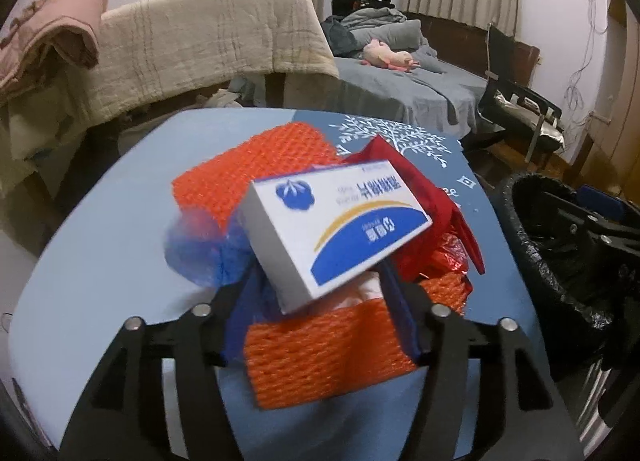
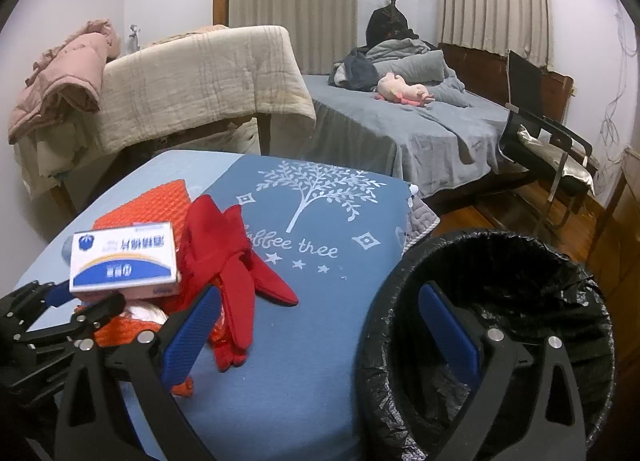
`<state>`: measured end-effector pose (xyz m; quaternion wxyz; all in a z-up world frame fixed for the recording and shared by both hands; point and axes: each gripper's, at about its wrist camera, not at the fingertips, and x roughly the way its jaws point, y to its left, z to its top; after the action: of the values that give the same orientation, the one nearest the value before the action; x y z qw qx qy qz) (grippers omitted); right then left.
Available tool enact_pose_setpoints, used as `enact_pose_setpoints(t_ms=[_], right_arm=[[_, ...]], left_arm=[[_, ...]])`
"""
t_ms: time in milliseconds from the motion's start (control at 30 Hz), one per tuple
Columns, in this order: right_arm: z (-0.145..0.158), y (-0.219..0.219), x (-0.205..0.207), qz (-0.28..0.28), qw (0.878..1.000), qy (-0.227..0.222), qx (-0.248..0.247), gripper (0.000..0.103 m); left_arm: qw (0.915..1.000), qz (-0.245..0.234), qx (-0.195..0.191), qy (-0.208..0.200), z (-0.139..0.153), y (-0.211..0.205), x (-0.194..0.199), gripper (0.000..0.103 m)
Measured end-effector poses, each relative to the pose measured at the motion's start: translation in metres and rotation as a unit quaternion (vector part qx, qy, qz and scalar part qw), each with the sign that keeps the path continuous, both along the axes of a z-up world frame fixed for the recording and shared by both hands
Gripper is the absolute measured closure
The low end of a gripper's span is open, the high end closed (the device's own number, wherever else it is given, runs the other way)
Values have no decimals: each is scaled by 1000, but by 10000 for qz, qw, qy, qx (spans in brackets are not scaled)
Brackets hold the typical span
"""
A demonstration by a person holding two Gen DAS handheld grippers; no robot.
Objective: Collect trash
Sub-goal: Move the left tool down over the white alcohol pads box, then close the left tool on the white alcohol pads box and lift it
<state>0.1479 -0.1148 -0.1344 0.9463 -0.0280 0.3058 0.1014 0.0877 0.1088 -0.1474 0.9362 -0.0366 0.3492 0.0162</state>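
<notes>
A pile of trash lies on the blue table (image 1: 100, 253): orange foam netting (image 1: 320, 357), a white and blue cardboard box (image 1: 336, 229) on top, a red wrapper (image 1: 436, 205) and blue plastic film (image 1: 200, 245). My left gripper (image 1: 316, 325) is closed around the near piece of orange netting, with the box tilted above it. The box (image 2: 124, 257) and a red cloth (image 2: 228, 257) also show in the right wrist view. My right gripper (image 2: 320, 333) is open and empty, with its right finger over the black-lined bin (image 2: 500, 261).
The bin (image 1: 560, 261) stands at the table's right edge. Behind the table are a chair draped with a beige blanket (image 2: 192, 81), a grey bed (image 2: 400, 129) with a pink plush toy and a black chair (image 2: 548, 141).
</notes>
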Motion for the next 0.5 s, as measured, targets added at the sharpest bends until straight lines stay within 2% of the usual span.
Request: enact_pose_setpoints(t_ms=[133, 267, 500], right_arm=[[1, 3, -2, 38, 10000, -29, -18, 6], [2, 5, -4, 53, 10000, -50, -22, 6], [3, 6, -4, 43, 10000, -35, -47, 6]], left_arm=[[9994, -14, 286, -208, 11, 2, -9, 29], [9985, -119, 408, -345, 19, 0, -15, 23], [9961, -457, 584, -487, 20, -9, 2, 21]])
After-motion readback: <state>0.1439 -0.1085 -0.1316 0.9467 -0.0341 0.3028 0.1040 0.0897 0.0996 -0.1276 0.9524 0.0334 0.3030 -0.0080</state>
